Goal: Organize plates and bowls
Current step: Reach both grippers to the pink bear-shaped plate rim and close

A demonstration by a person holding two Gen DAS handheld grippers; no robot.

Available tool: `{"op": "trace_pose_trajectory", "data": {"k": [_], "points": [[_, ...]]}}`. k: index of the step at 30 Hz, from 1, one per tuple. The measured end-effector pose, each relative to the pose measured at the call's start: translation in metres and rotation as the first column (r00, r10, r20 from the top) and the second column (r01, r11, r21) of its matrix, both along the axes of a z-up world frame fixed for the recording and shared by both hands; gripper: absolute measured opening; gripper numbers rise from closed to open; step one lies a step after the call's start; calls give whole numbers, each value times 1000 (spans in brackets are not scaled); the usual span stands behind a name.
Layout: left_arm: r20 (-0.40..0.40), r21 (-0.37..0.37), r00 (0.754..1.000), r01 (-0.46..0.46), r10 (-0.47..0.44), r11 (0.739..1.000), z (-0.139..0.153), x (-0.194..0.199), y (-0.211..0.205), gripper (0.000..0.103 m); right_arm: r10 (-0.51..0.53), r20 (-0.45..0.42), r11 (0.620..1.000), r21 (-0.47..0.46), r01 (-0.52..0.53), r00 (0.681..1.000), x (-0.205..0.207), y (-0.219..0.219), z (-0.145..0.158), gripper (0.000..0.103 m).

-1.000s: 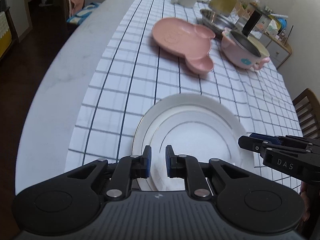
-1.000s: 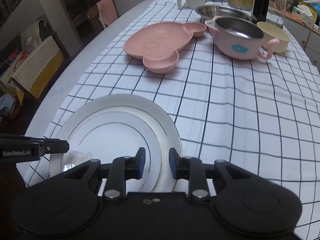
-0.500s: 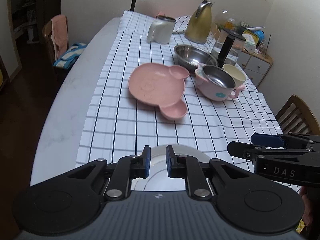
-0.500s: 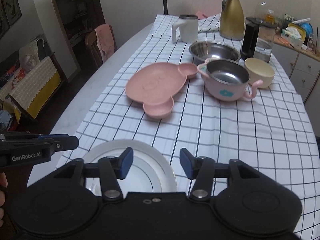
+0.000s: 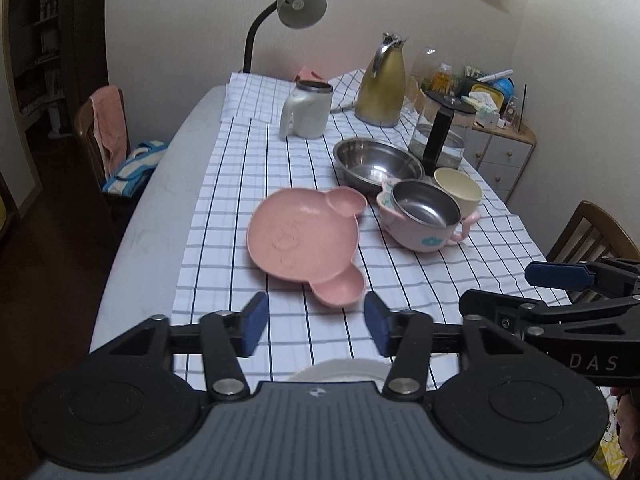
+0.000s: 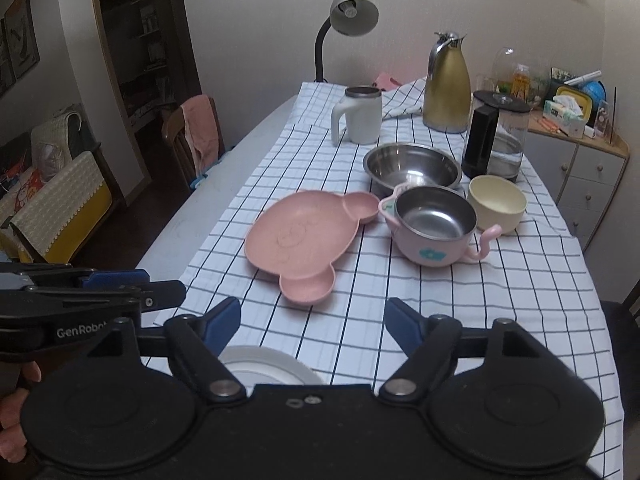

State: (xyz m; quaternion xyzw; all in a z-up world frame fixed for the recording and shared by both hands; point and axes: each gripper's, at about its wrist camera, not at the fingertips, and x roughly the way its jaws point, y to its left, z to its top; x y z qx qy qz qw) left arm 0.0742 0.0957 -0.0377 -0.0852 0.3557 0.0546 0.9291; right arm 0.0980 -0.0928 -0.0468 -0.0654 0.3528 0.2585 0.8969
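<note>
We are holding our left gripper (image 5: 316, 326) with its jaws parted and nothing between them; they have just been opening, and its blue pads (image 5: 256, 322) are hanging over the checked tablecloth (image 5: 240, 184). Our right gripper (image 6: 314, 324) is likewise released, its jaws having just been opening wider, with only cloth showing in the gap. Nearest to us, the white plate (image 6: 264, 364) is lying on the cloth at the table's near end, mostly hidden under the gripper bodies, and neither gripper is touching it. Farther out, the pink bear-shaped plate (image 5: 300, 240) is sitting flat in the middle of the cloth. Just to its right, the pink-sided steel bowl (image 6: 432, 226) with handles is standing upright, and the cream bowl (image 6: 496, 202) is sitting just beside it on the right. Behind these two, the large steel bowl (image 6: 412, 168) is resting empty. Beyond it we are seeing a white mug (image 6: 360, 120), a gold jug (image 6: 446, 88), a glass kettle (image 6: 496, 140) and, at the far end, a desk lamp (image 6: 352, 14).
</note>
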Motion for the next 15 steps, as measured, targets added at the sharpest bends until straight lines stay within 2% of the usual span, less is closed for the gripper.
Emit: {"op": "trace_pose_trajectory", "data": {"k": [4, 6, 9, 15], "points": [[10, 20, 1000, -9, 9, 1000, 2, 17, 3, 69, 3, 28, 1000, -12, -2, 1000, 10, 2, 4, 85], [14, 38, 1000, -15, 14, 999, 1, 27, 5, 74, 1, 36, 1000, -16, 0, 999, 17, 2, 3, 91], [18, 66, 1000, -22, 21, 998, -1, 43, 7, 76, -13, 49, 1000, -15, 14, 999, 30, 2, 0, 102], [7, 93, 999, -41, 40, 995, -11, 87, 19, 77, -52, 59, 999, -13, 53, 997, 67, 8, -11, 103]]}}
